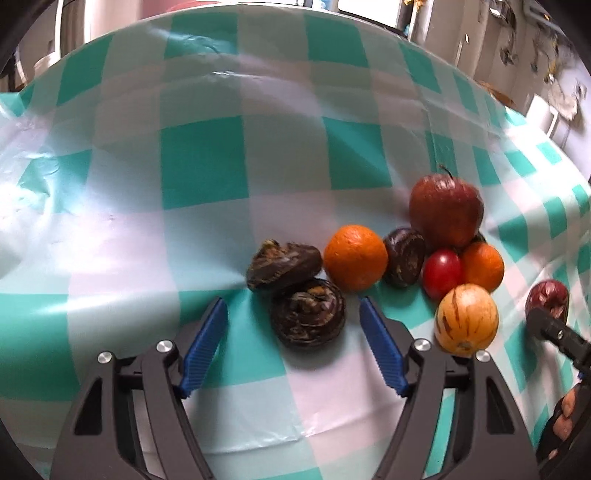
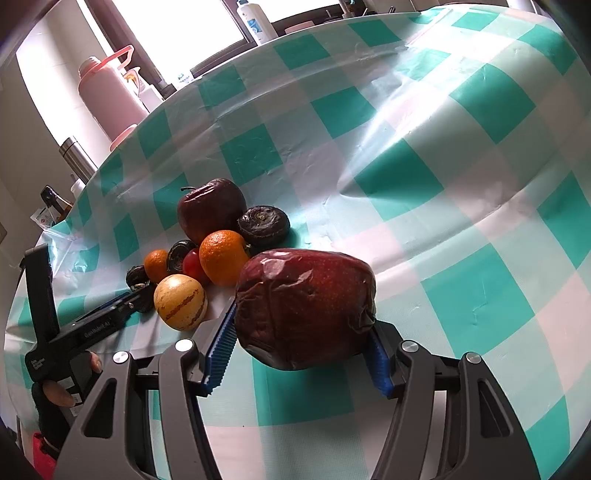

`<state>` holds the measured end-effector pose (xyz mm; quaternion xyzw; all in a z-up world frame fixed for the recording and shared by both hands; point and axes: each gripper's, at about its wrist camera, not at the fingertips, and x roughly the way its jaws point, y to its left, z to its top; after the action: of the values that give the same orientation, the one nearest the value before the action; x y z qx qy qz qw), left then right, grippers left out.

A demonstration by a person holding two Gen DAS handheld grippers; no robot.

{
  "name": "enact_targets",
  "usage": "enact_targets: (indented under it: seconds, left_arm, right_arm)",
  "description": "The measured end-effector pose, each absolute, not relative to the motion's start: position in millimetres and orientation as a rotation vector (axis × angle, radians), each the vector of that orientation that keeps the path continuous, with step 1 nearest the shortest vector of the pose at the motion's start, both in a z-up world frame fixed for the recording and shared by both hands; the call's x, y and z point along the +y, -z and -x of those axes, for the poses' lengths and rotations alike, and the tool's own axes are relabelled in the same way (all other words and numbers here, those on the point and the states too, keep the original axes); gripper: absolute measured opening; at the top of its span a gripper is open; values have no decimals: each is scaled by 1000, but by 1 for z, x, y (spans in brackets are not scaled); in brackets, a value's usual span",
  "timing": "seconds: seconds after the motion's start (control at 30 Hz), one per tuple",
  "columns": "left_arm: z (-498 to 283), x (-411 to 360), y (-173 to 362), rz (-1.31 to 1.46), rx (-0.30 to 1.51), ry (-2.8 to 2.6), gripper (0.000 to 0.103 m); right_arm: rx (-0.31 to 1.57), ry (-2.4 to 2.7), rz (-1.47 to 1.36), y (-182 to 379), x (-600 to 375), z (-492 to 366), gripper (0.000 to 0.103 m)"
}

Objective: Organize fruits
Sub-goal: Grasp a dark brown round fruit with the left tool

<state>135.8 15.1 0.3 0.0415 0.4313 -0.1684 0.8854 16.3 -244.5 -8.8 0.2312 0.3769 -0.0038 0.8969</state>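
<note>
A heap of fruit lies on the green-and-white checked tablecloth [image 1: 203,166]. My left gripper [image 1: 293,308] is open, its blue pads either side of a dark brown water chestnut [image 1: 307,313]; a second chestnut [image 1: 282,265] lies just behind it. Beside them are an orange [image 1: 355,257], a third chestnut [image 1: 404,256], a red apple [image 1: 446,210], a cherry tomato [image 1: 441,271], a second orange [image 1: 484,266] and a striped yellow pepino melon [image 1: 466,319]. My right gripper [image 2: 301,325] is shut on a wrinkled dark red apple [image 2: 304,308], which also shows at the right in the left wrist view [image 1: 548,297].
In the right wrist view the heap [image 2: 221,254] sits left of the held apple, with the left gripper [image 2: 92,325] reaching into it. A pink flask [image 2: 107,96], a steel bottle [image 2: 75,157] and a white bottle [image 2: 255,22] stand beyond the table's far edge.
</note>
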Motion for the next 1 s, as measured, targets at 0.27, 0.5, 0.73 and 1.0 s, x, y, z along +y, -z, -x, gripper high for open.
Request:
enact_targets:
  seconds: [0.27, 0.5, 0.73, 1.0]
  left_arm:
    - [-134, 8, -1, -54, 884, 381, 42]
    - [-91, 9, -17, -89, 812, 348, 42]
    - [-42, -3, -21, -132, 755, 262, 42]
    - [-1, 13, -29, -126, 719, 182, 42]
  right_arm:
    - [780, 9, -480, 9, -244, -16, 61]
    - [778, 0, -480, 10, -244, -17, 61]
    - [771, -18, -482, 10, -244, -16, 61]
    - [757, -51, -507, 6, -245, -3, 61]
